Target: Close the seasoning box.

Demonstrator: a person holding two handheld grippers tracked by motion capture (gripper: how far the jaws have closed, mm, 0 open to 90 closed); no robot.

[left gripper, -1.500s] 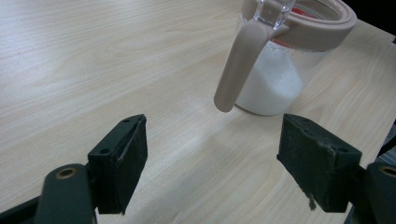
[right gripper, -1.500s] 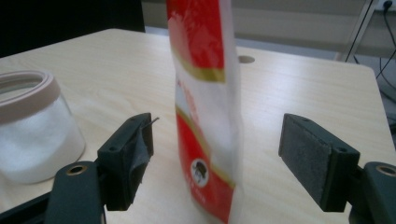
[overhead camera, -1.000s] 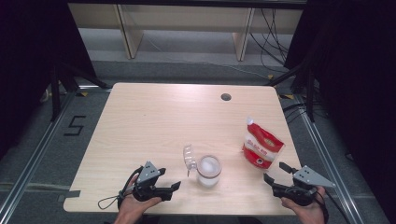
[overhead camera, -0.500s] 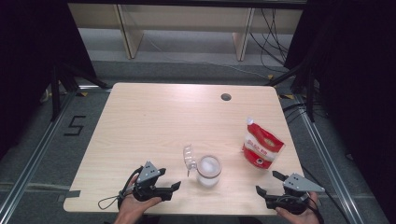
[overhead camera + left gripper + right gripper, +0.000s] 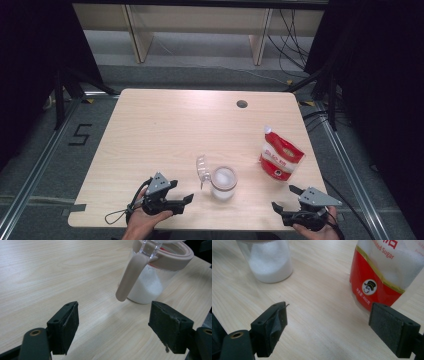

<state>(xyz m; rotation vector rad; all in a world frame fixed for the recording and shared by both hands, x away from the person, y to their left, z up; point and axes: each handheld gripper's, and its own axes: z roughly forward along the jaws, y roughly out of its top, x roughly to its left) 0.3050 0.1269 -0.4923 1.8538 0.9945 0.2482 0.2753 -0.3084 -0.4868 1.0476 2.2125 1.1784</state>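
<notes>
The sugar pouch (image 5: pixel 384 272) carries the only legible product print. In the right gripper view its clear upper part reads "Sugar" in red letters, preceded by a cut-off word ending in "ulated". Above it stand parts of large red characters, cropped by the frame edge. On the red lower band sits a round white emblem showing a cartoon face in a top hat, with small white print beside it, too fine to read with certainty. On the floor (image 5: pixel 55 150) left of the table, a black figure "5" (image 5: pixel 80 135) is marked.
</notes>
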